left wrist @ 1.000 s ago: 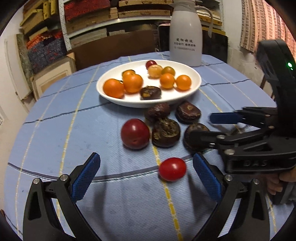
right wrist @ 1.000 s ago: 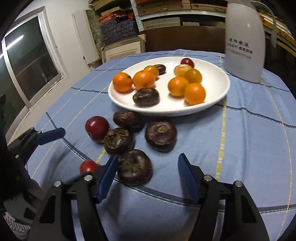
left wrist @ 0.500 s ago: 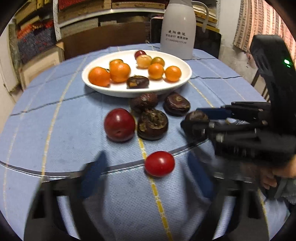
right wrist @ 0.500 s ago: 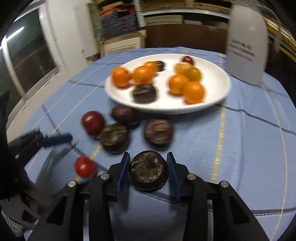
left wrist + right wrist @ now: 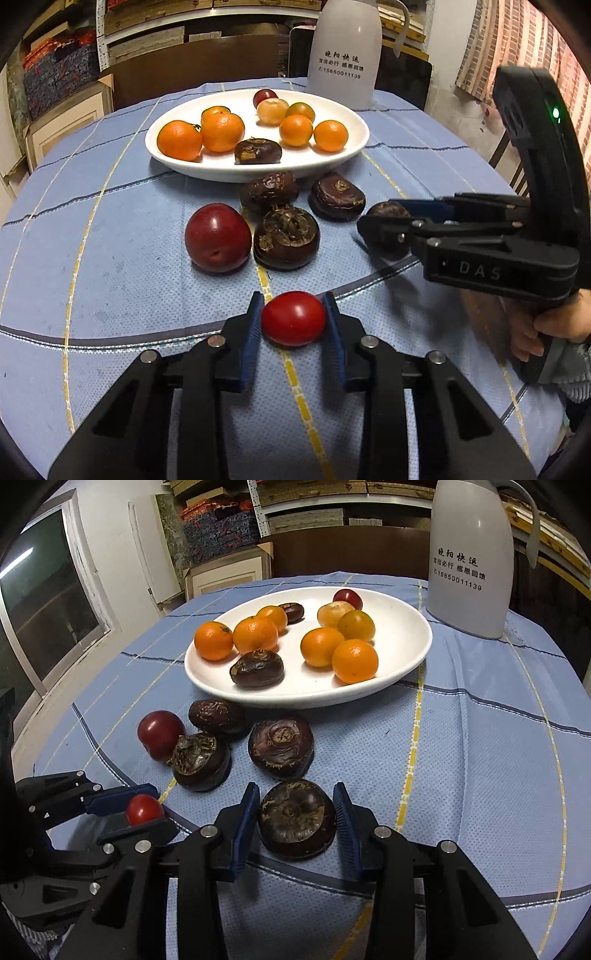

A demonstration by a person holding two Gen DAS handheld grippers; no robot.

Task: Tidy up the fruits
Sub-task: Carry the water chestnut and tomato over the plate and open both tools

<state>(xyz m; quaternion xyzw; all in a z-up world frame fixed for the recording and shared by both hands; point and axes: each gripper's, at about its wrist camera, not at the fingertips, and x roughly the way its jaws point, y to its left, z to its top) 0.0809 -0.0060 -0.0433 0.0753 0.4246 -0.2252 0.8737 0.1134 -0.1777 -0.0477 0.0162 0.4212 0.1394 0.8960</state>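
My left gripper [image 5: 293, 321] is shut on a small red tomato [image 5: 294, 317] low over the blue cloth; the tomato also shows in the right wrist view [image 5: 144, 809]. My right gripper [image 5: 297, 821] is shut on a dark brown water chestnut [image 5: 296, 819], seen from the side in the left wrist view [image 5: 388, 212]. A white plate [image 5: 343, 155] behind holds several oranges, small tomatoes and a water chestnut [image 5: 258, 150]. On the cloth before the plate lie a dark red plum [image 5: 218, 238] and three water chestnuts [image 5: 286, 237].
A tall white thermos jug [image 5: 345, 59] stands behind the plate at the right. The round table's edge curves close on both sides. Shelves and cardboard boxes [image 5: 225, 576] stand beyond the table, and a window [image 5: 40, 602] is at the left.
Both grippers have closed: the left around the red tomato, the right around the nearest water chestnut. The left gripper moved forward to the tomato.
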